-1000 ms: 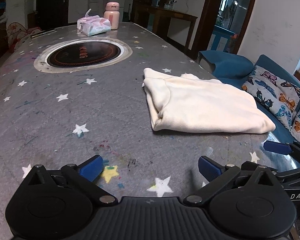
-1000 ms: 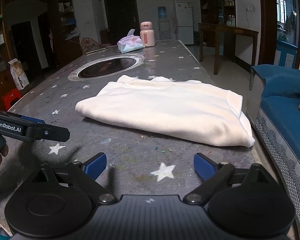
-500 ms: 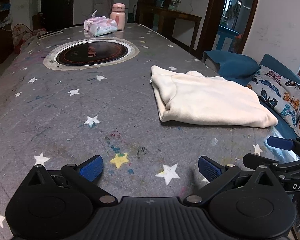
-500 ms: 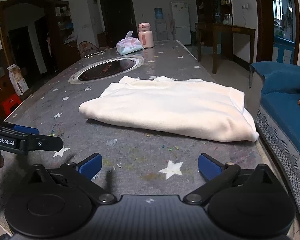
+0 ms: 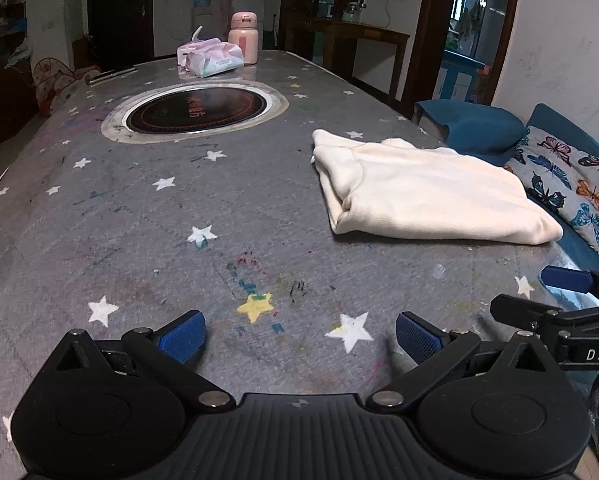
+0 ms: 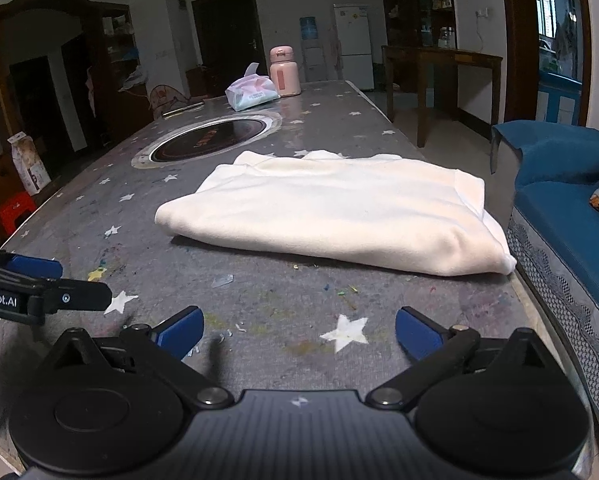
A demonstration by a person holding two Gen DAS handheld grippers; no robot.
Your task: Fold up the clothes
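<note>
The cream garment (image 6: 335,216) lies folded, unmoved, near the table's (image 5: 139,220) right edge; both claws, left gripper (image 5: 299,332) and right gripper (image 6: 299,330), stay spread, empty.

Black gripper (image 5: 299,334) bodies, blue ribbed pads (image 6: 179,330), silver pivot screws
</note>
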